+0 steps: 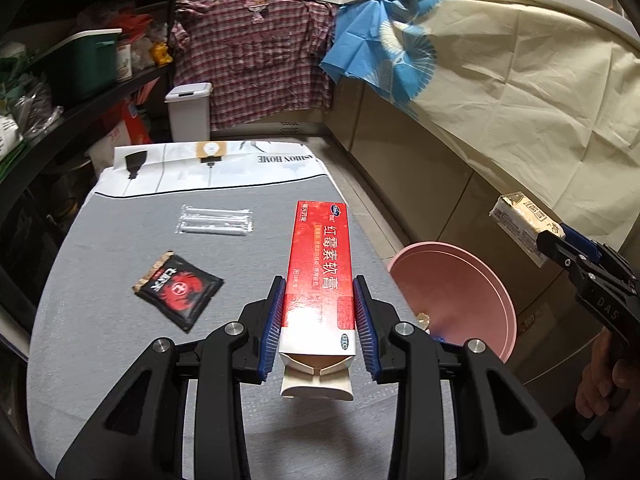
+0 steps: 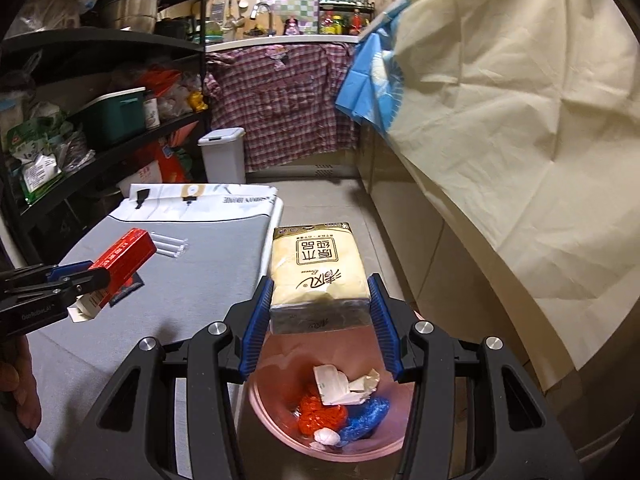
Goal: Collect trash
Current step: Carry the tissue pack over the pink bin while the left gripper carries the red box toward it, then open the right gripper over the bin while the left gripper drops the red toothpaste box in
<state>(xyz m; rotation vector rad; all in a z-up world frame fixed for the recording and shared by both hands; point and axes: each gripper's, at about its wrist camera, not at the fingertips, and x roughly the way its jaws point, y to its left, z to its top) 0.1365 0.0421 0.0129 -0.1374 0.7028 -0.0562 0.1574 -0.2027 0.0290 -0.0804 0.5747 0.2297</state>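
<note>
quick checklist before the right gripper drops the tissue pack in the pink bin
1. Right gripper shut on the cream plastic-wrapped tissue pack: ok.
2. Pack directly over the round pink trash bin: ok; the bin's opening shows below it.
3. Room in bin above the crumpled orange, blue and white trash: ok.
4. Left gripper shut on the red cardboard ointment box: ok.
5. Left gripper apart from the bin opening: ok; it is over the grey table.

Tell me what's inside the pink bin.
The round pink plastic bin holds crumpled white paper, an orange plastic bag, a blue plastic bag and a white wad. Anything beneath them is hidden.
</note>
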